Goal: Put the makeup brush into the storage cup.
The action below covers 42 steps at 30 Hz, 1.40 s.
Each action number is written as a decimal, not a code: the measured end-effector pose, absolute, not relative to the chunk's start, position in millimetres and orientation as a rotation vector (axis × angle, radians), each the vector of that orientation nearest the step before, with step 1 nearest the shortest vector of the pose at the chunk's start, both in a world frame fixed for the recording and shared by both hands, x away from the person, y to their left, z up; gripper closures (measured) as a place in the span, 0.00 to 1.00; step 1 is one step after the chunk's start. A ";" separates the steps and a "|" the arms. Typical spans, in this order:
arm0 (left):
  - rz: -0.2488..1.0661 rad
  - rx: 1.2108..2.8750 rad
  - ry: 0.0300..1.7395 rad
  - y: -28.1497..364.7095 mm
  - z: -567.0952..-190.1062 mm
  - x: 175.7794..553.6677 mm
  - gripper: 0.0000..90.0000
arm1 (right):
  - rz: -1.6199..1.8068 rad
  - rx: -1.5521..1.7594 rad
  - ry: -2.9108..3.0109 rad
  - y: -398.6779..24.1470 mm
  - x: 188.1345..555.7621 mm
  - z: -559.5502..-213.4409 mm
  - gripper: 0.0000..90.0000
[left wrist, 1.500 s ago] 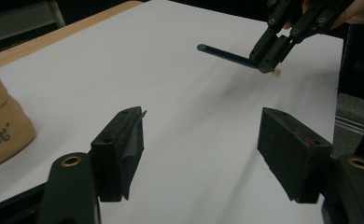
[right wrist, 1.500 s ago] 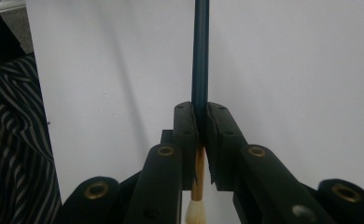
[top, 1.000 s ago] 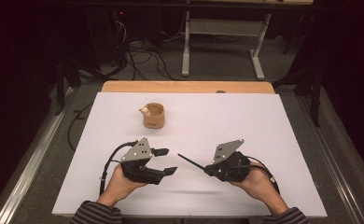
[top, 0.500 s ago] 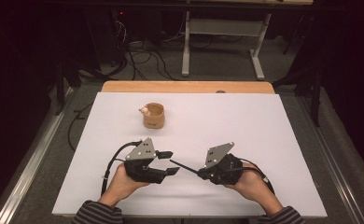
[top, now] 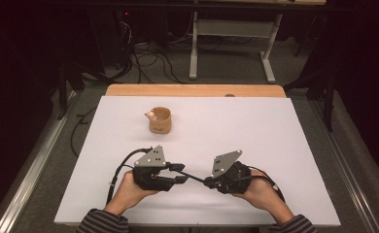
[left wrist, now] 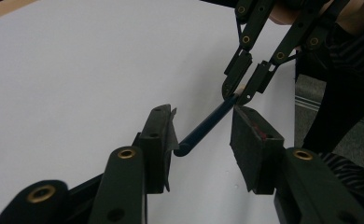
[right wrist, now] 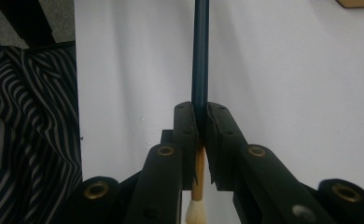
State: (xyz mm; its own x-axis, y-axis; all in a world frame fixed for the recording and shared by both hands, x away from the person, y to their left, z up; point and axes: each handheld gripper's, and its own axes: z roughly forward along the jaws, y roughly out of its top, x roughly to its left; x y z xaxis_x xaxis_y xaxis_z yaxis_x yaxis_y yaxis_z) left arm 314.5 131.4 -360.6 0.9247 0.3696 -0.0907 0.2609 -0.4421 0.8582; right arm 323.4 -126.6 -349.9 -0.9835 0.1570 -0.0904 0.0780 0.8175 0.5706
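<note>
Right gripper pinches the brush — handle end between the left gripper's closing, not-yet-touching jaws.

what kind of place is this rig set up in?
Likely a lab or workshop recording bench, not a home. A white-topped table stands on grey carpet, loose cables trail over the floor behind it, and a metal desk frame stands in the dark beyond.
</note>
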 end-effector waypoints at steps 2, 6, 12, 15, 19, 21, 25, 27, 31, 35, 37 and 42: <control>0.128 2.056 0.445 131.3 -360.7 314.8 0.70 | 0.891 0.181 2.866 -126.2 322.9 -350.0 0.95; 0.121 2.059 0.443 131.6 -360.8 315.1 0.74 | 0.891 0.184 2.869 -126.4 322.4 -349.3 0.95; 0.122 2.058 0.443 133.8 -360.5 316.5 0.78 | 0.892 0.168 2.861 -124.7 323.6 -349.7 0.95; 0.118 2.056 0.439 135.1 -359.9 316.9 0.80 | 0.886 0.165 2.859 -123.5 323.7 -349.7 0.95; 0.102 2.052 0.433 135.9 -359.5 317.3 0.81 | 0.890 0.155 2.855 -123.2 324.0 -349.7 0.95; 0.093 2.049 0.430 136.2 -359.4 317.7 0.82 | 0.886 0.158 2.857 -123.3 323.5 -349.5 0.95; 0.082 2.048 0.424 136.2 -358.7 318.0 0.84 | 0.883 0.149 2.854 -123.6 323.7 -349.8 0.95; 0.077 2.047 0.418 136.5 -358.1 318.1 0.84 | 0.879 0.150 2.855 -123.5 323.3 -349.7 0.95; 0.054 2.040 0.406 136.8 -357.2 318.2 0.87 | 0.876 0.136 2.854 -123.0 323.5 -350.2 0.94; 0.019 2.035 0.369 134.9 -354.3 316.6 0.92 | 0.865 0.133 2.853 -121.6 322.6 -351.7 0.94; 0.027 2.044 0.350 133.0 -351.7 314.8 0.94 | 0.862 0.126 2.845 -120.4 322.3 -352.7 0.93; 0.057 2.037 0.342 132.8 -348.8 312.6 0.94 | 0.876 0.130 2.829 -120.8 322.0 -351.8 0.92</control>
